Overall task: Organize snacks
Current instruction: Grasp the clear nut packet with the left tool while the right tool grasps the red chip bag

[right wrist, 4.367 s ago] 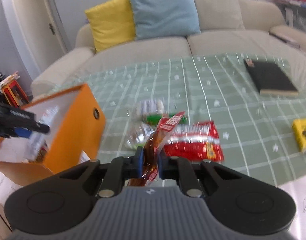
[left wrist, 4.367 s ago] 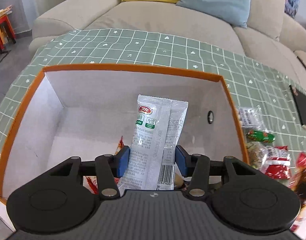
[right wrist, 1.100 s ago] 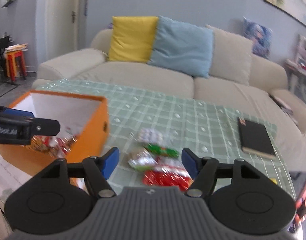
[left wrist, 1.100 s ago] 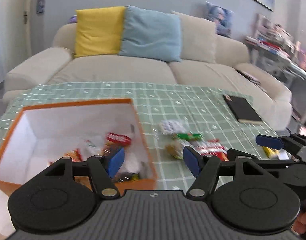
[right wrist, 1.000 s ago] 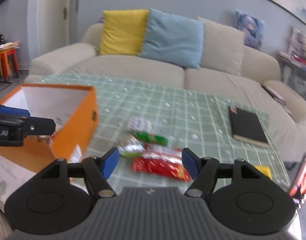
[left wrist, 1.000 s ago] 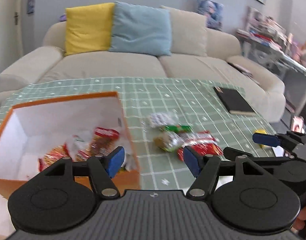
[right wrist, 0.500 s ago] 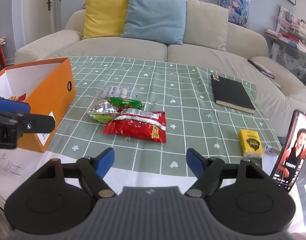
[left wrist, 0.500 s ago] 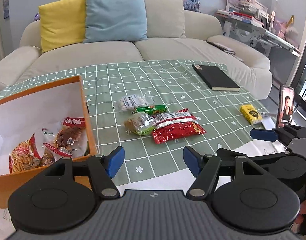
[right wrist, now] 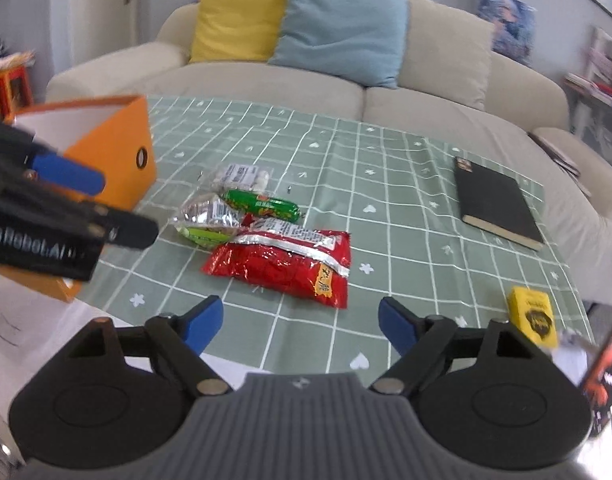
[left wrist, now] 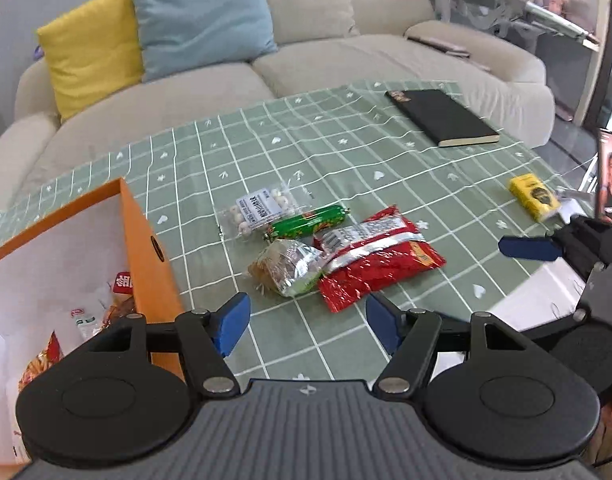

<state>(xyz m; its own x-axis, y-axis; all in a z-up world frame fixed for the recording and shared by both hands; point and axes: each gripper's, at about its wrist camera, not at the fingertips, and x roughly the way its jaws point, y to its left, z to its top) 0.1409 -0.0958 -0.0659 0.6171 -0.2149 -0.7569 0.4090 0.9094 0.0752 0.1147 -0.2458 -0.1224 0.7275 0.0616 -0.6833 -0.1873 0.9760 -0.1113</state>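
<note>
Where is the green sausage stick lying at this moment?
In the left wrist view the green sausage stick lies on the green tablecloth, right of the orange box, between the clear candy bag and the red snack bag.

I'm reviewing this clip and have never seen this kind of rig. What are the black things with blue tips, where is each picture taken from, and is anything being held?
They are hand-held two-finger grippers, one per hand, each carrying a camera looking along its blue fingers. One picture is from the left gripper, the other from the right gripper. Both are open and empty; the right one's jaws have just been opening. On the green checked tablecloth lie a red packet, a silver packet, a green sausage and a clear candy bag. The orange box already holds snacks.
</note>
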